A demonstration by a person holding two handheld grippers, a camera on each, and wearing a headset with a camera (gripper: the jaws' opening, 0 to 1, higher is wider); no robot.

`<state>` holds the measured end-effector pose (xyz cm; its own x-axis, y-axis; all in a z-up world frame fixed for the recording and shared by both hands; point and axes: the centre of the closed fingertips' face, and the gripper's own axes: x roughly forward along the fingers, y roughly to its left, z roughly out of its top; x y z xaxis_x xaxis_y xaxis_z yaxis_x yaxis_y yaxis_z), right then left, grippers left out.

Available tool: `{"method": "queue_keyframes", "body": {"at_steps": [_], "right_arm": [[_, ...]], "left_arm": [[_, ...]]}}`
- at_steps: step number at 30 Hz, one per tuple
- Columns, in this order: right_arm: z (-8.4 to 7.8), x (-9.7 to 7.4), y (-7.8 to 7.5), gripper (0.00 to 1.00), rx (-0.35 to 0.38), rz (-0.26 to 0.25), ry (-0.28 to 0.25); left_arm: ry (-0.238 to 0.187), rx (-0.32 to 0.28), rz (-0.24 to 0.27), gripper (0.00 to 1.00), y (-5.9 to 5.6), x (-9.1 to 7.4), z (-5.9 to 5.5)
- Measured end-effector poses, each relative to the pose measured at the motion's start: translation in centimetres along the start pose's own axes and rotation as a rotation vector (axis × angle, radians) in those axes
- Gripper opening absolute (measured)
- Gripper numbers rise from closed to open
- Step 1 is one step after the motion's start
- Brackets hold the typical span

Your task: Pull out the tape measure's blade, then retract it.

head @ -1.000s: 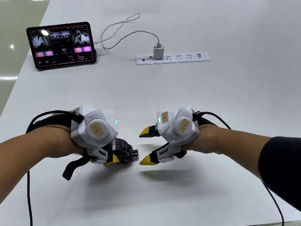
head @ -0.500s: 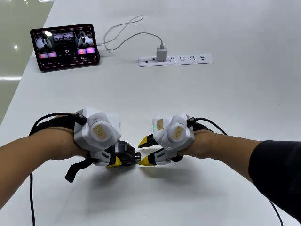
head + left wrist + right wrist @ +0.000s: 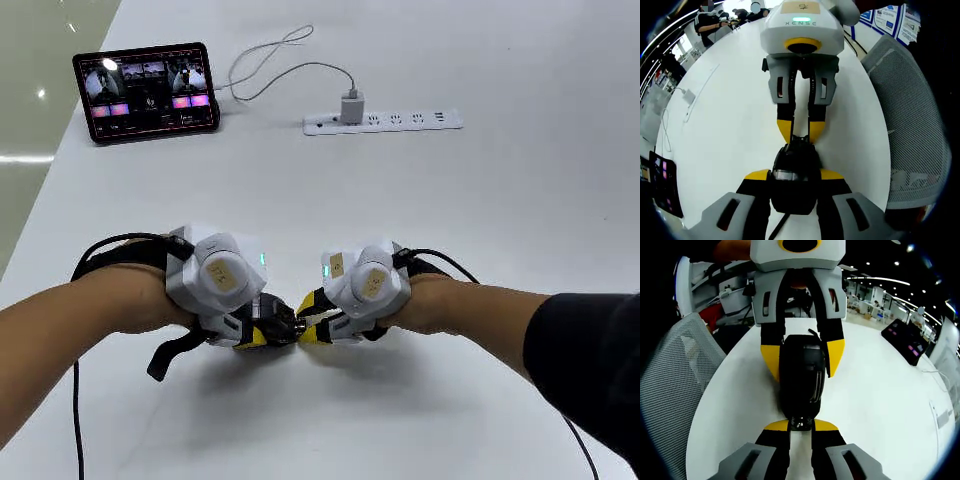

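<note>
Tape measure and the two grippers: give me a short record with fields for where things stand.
Tape measure: black case, held between the two grippers over the white table
Left gripper: jaws shut on the case's sides
Right gripper: jaws closed on the blade tip at the case's front
Blade: not yet pulled out
Far side of table: tablet, power strip

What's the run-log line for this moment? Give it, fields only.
left gripper: shut on tape measure | right gripper: shut on blade tip | pull: not yet begun
</note>
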<state>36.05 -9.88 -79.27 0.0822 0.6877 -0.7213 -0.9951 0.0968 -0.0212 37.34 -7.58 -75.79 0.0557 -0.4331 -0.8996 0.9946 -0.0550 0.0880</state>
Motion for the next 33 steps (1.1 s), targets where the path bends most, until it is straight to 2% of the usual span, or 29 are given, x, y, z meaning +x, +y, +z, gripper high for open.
{"method": "queue_keyframes", "body": {"at_steps": [1, 3, 11, 22, 33], "right_arm": [[0.03, 0.03, -0.02, 0.12, -0.002, 0.0, -0.001], [-0.06, 0.05, -0.07, 0.11, 0.039, 0.002, -0.008], [-0.13, -0.12, -0.2, 0.09, 0.01, 0.005, 0.006], [-0.73, -0.7, -0.2, 0.09, 0.02, 0.008, 0.019], [-0.63, -0.63, -0.24, 0.11, 0.047, -0.016, 0.025]], "left_arm": [[-0.001, 0.0, 0.0, 0.3, 0.01, 0.0, 0.0], [-0.003, -0.001, 0.001, 0.3, 0.01, -0.01, -0.01], [-0.002, -0.008, 0.001, 0.29, 0.1, -0.04, -0.04], [0.001, -0.015, 0.015, 0.29, 0.07, -0.05, -0.04], [0.0, -0.019, 0.016, 0.29, 0.07, -0.08, -0.06]]}}
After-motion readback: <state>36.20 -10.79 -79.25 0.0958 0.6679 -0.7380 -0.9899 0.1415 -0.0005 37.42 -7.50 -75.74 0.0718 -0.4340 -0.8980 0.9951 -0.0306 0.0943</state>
